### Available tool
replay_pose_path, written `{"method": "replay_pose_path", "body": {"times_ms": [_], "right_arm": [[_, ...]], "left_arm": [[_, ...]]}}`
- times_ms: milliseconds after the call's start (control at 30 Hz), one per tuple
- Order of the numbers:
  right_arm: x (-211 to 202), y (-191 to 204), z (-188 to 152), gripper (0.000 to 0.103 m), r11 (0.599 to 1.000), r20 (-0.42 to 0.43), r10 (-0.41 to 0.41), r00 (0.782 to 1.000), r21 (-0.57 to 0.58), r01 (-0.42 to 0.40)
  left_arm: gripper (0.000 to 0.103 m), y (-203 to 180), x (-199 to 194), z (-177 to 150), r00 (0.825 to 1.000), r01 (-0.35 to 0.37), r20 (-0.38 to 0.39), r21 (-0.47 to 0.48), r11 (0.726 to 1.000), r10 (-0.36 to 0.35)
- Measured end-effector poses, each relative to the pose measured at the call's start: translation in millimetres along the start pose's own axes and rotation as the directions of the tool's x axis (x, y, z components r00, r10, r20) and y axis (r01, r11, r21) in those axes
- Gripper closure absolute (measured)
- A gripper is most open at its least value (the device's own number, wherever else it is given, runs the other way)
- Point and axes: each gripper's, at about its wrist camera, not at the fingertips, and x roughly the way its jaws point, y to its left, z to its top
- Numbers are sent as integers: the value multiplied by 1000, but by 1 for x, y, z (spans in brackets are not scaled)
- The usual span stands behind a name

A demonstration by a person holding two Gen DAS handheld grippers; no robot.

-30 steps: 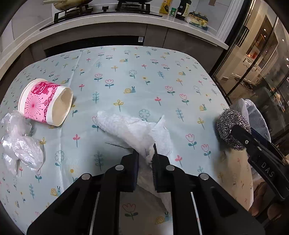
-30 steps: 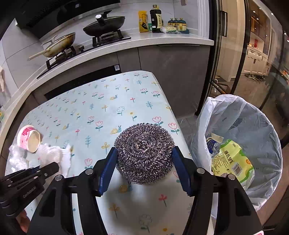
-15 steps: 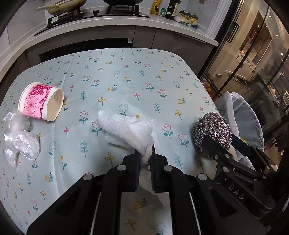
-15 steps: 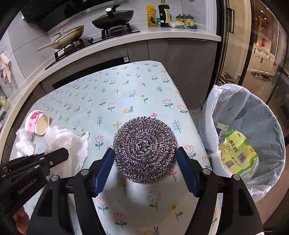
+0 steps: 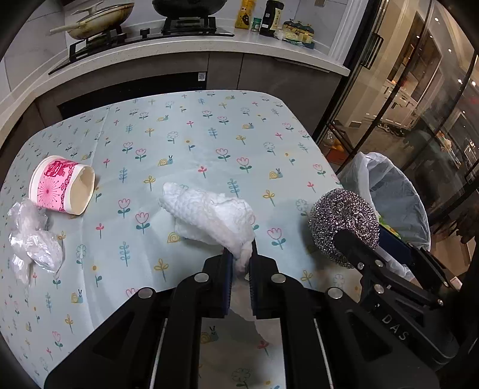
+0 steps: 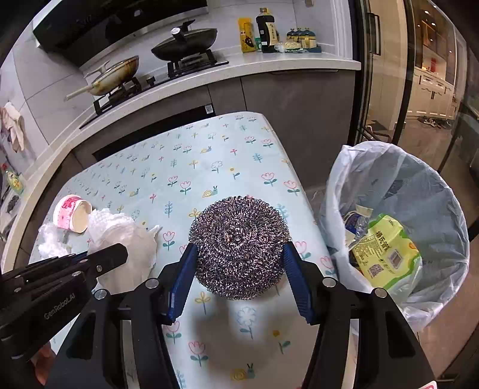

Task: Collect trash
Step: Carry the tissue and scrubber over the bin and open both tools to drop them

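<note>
Left gripper pinches white paper towel tight. Right gripper, jaws just closing, clamps steel scourer beside lined trash bin.

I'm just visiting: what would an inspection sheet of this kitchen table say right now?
Surface: flowered tablecloth.
Job's things: paper towel, steel scourer, pink cup on its side, crumpled plastic wrap, lined bin beside the table with a green packet.
Clutter: nothing seen.
Grippers: left gripper shut on the paper towel; right gripper holds the steel scourer, its jaws just closing.
Cables: nothing seen.
Surroundings: stove with pans, bottles.
</note>
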Motion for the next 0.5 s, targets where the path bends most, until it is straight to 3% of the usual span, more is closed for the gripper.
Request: {"method": "replay_pose_path", "body": {"times_ms": [300,500], "right_arm": [[-37,-36,-1,47,998,61,-19,998,60,15],[-63,-80,3,47,989,106,-77,991,131,63]], "left_arm": [[94,-50,-15,8,999,46,24,77,996,-48],[94,-95,-21,18,995,87,45,145,986,-94]]}}
